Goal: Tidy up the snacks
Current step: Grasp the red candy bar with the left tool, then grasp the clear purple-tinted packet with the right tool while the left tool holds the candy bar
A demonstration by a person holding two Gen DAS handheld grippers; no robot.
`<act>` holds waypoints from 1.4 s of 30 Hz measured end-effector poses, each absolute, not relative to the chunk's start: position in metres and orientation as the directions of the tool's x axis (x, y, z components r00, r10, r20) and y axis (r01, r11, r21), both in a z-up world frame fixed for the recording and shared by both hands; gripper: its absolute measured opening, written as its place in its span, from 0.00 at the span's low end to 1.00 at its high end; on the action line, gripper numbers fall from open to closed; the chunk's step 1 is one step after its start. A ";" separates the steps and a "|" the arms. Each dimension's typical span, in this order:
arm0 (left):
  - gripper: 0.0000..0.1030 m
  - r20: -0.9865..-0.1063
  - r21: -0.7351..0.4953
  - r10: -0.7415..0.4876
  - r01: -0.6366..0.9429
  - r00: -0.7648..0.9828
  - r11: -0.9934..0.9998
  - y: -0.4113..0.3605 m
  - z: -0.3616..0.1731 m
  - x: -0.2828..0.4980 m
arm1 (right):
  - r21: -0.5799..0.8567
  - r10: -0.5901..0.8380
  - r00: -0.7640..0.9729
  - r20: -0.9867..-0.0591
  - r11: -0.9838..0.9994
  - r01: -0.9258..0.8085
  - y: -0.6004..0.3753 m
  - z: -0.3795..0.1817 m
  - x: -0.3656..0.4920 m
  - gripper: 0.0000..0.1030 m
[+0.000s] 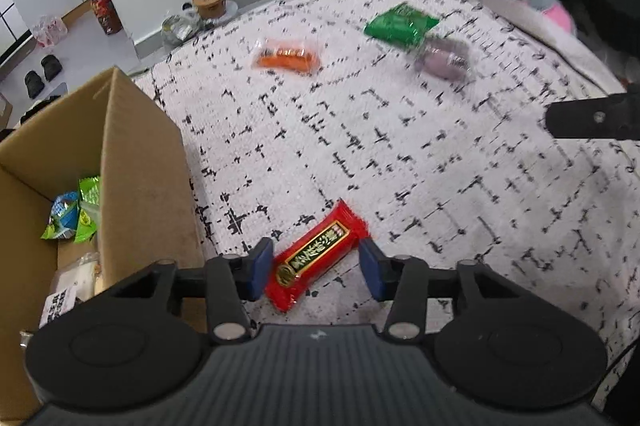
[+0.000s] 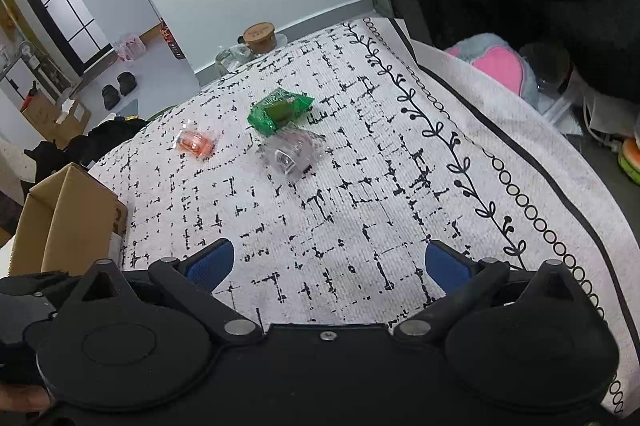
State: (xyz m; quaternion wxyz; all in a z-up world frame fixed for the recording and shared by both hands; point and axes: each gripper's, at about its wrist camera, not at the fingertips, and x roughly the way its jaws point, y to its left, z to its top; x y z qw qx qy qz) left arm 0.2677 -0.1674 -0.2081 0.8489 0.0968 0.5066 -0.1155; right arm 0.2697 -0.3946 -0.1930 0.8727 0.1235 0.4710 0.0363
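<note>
Covering nearly everything under me is the white cloth (image 1: 400, 153) with its broken black grid, and in my right-hand view its edge carries a border of vines and rings (image 2: 472, 161). At its left side stands the open cardboard box (image 1: 132, 161), with green and blue snack packets (image 1: 76, 214) lying at its bottom and a pale wrapped item nearer me.

My left gripper (image 1: 316, 268) hangs low over the cloth just beside the box, its blue pads (image 1: 258, 272) partly parted around the red snack bar (image 1: 316, 258). The bar lies slanted between them; the left pad sits right against the wrapper, the right pad stands a little clear, so I am not clamping it.

My right gripper (image 2: 326, 264) is spread wide above bare cloth with nothing between its pads.

Farther across the cloth lie the remaining snacks: the green packet (image 1: 400, 23), touching a clear-wrapped purplish one (image 1: 442, 59) just beside it, and the orange snack in clear wrap (image 1: 286, 57) apart to their left. The purplish one is blurred in my left view; the right view shows its crinkled transparent wrapper (image 2: 292, 151).
</note>
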 end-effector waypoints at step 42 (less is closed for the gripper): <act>0.18 -0.798 -0.031 -0.039 0.024 0.602 0.999 -0.160 -0.188 0.313 | 0.154 0.203 0.604 -0.771 0.979 -0.133 -0.364 -0.217 0.342 1.00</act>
